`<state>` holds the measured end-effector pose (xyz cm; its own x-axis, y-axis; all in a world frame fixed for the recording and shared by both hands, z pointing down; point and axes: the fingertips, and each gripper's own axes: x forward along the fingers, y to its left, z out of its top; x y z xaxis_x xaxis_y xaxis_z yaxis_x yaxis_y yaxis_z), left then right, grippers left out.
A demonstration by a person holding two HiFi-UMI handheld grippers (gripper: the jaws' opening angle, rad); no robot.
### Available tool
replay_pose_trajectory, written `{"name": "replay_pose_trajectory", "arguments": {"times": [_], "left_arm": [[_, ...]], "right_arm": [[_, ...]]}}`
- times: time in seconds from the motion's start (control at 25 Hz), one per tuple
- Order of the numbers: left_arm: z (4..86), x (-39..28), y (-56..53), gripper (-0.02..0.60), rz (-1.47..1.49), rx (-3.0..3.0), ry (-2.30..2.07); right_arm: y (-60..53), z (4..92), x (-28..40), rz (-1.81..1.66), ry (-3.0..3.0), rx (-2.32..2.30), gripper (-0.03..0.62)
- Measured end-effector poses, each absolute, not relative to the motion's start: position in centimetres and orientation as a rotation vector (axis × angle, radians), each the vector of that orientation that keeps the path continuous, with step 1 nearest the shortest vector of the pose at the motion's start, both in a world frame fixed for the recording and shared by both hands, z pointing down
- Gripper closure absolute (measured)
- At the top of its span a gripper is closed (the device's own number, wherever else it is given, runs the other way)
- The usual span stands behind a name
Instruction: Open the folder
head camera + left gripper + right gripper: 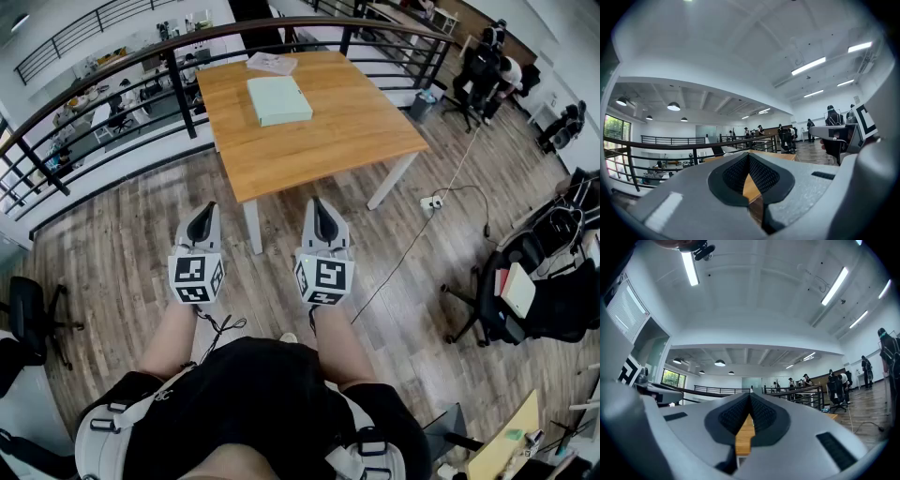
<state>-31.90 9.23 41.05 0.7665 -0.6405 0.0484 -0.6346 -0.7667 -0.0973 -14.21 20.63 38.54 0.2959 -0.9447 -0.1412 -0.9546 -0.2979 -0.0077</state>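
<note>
A pale green folder (278,99) lies closed and flat on the wooden table (356,131), towards its far middle. My left gripper (202,221) and right gripper (323,215) hover side by side over the floor, short of the table's near edge, both pointing towards it. Each is shut with nothing between the pads. In the left gripper view the left gripper (748,157) has its jaws meeting at the tips, with a strip of the table (750,187) below them. The right gripper view shows the right gripper (750,397) the same way, tips touching above a sliver of the table (744,437).
A second paper stack (272,63) lies at the table's far edge. A black railing (178,70) runs behind the table. A white cable and power strip (431,202) cross the wooden floor on the right. Office chairs (530,291) stand at far right.
</note>
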Motion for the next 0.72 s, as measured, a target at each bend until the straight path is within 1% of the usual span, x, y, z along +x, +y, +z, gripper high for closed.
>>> {"name": "replay_pose_trajectory", "arguments": {"times": [0.24,0.72], "left_arm": [[41.3,-30.3,9.7,0.578,-0.117,-2.881,1.060],[41.5,-26.3,10.0,0.578,-0.108,-2.938,1.115]], "right_arm": [[21.0,38.6,-13.5,0.174,1.859,-2.383,0.588],[21.9,38.8,-9.0,0.162,1.861,-2.367,0.588]]}}
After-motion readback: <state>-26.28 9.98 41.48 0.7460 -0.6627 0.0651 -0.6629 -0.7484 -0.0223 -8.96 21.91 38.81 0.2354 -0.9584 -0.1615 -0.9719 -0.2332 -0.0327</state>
